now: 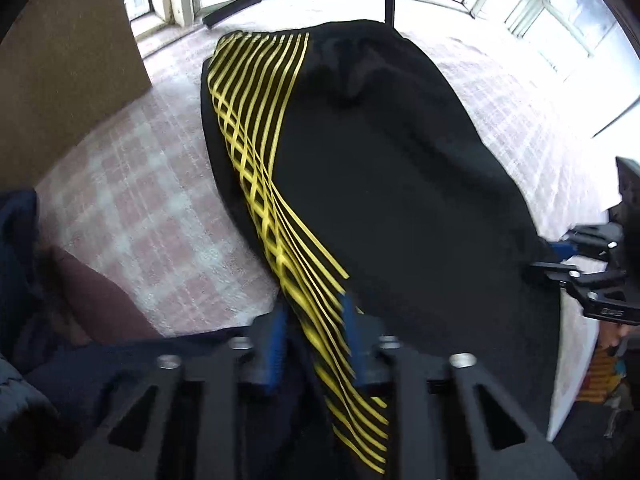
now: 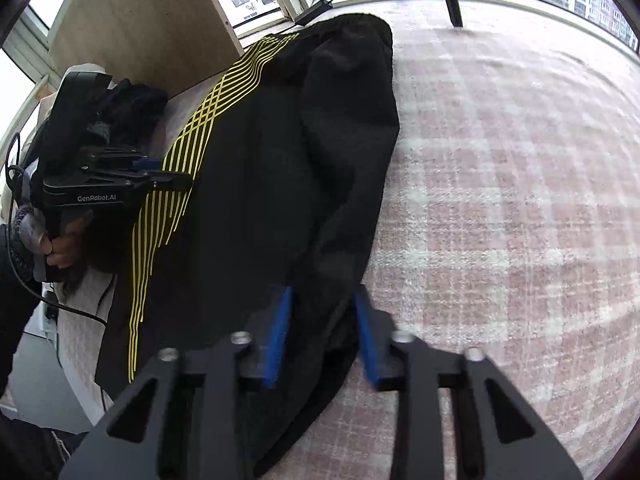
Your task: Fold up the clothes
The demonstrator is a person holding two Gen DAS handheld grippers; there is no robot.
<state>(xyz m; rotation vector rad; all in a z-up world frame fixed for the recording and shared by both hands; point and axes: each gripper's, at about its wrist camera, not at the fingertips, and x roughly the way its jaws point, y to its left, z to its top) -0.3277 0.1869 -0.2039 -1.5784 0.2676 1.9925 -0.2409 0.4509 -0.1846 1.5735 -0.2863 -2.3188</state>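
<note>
Plaid cloth (image 2: 500, 184) bears one black garment (image 1: 380, 168), two grippers' fingers (image 2: 280, 332) pinching it.

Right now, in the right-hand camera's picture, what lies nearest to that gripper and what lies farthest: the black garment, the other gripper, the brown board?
1. Black garment: between the right gripper's fingers.
2. Left gripper: at the garment's striped left edge.
3. Brown board: far left, by the windows.

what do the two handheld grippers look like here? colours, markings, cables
Both grippers are matte black with triangular cutouts, silver screw heads and blue finger pads. The left gripper shows in the right wrist view with white "GenRobot.AI" lettering on its side and a black cable trailing below. The right gripper has the same build. The person wears a dark sleeve.
</note>
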